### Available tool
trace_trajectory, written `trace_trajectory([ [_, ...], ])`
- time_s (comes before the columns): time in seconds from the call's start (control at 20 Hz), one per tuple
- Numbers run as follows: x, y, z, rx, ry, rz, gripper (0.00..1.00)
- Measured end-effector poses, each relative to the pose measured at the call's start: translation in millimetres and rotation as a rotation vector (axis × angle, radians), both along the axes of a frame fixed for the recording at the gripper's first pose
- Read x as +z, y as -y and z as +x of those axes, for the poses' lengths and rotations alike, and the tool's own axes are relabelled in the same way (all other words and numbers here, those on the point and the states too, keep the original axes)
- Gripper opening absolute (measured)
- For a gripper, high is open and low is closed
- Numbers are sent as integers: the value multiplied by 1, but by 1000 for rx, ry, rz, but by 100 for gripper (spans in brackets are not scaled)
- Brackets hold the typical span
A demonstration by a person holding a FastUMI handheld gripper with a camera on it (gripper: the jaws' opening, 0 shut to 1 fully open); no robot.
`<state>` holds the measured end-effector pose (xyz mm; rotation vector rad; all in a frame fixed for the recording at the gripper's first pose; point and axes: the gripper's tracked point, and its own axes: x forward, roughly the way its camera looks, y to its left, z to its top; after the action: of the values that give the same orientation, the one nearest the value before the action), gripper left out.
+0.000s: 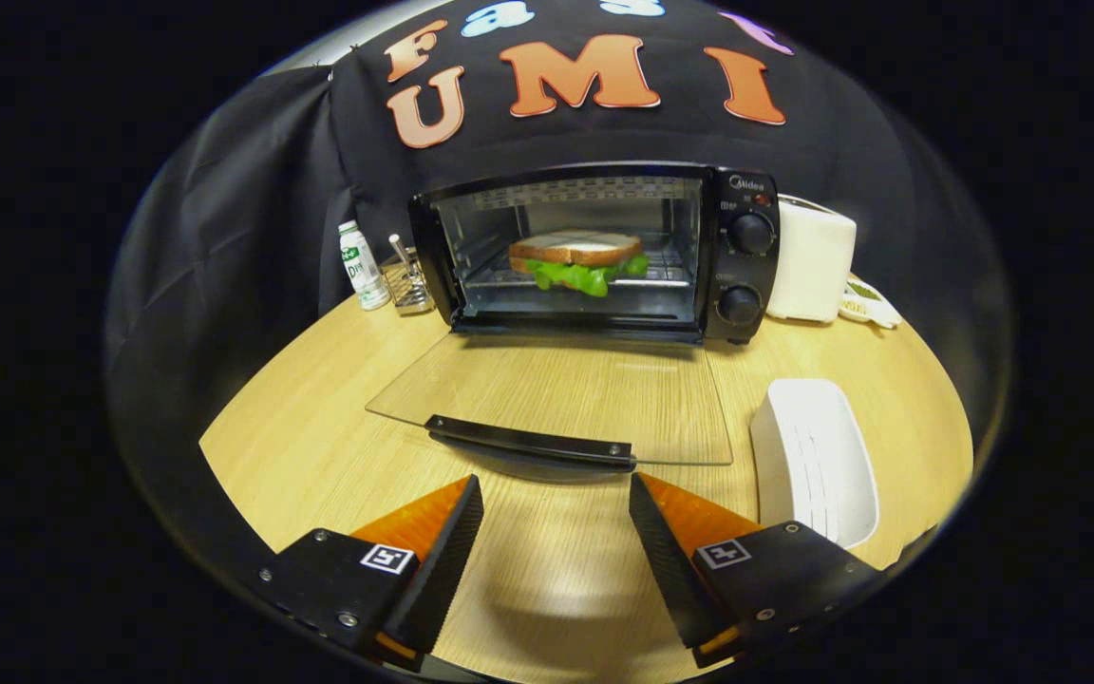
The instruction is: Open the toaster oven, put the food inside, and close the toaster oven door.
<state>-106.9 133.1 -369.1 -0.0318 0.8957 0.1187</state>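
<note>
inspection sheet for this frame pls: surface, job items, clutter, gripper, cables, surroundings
Surface: wooden table, bare between the fingers.
Job's things: toaster oven at the back of the table, its glass door folded down flat, door handle just ahead of the fingers; sandwich sits on the rack inside. Door not yet closed.
Clutter: small bottle and metal holder left of the oven; white toaster to its right; white tray on the table near the right finger.
Gripper: gripper open, holding nothing, fingers short of the handle.
Cables: nothing seen.
Surroundings: black cloth wall behind the table.
</note>
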Motion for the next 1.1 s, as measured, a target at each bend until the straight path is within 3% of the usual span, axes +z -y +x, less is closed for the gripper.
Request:
trace_trajectory([
  [0.3,-17,-13,5,2,-73,4,91],
  [0.8,-7,-35,35,17,-15,7,92],
  [1.1,15,-32,68,-40,61,10,92],
])
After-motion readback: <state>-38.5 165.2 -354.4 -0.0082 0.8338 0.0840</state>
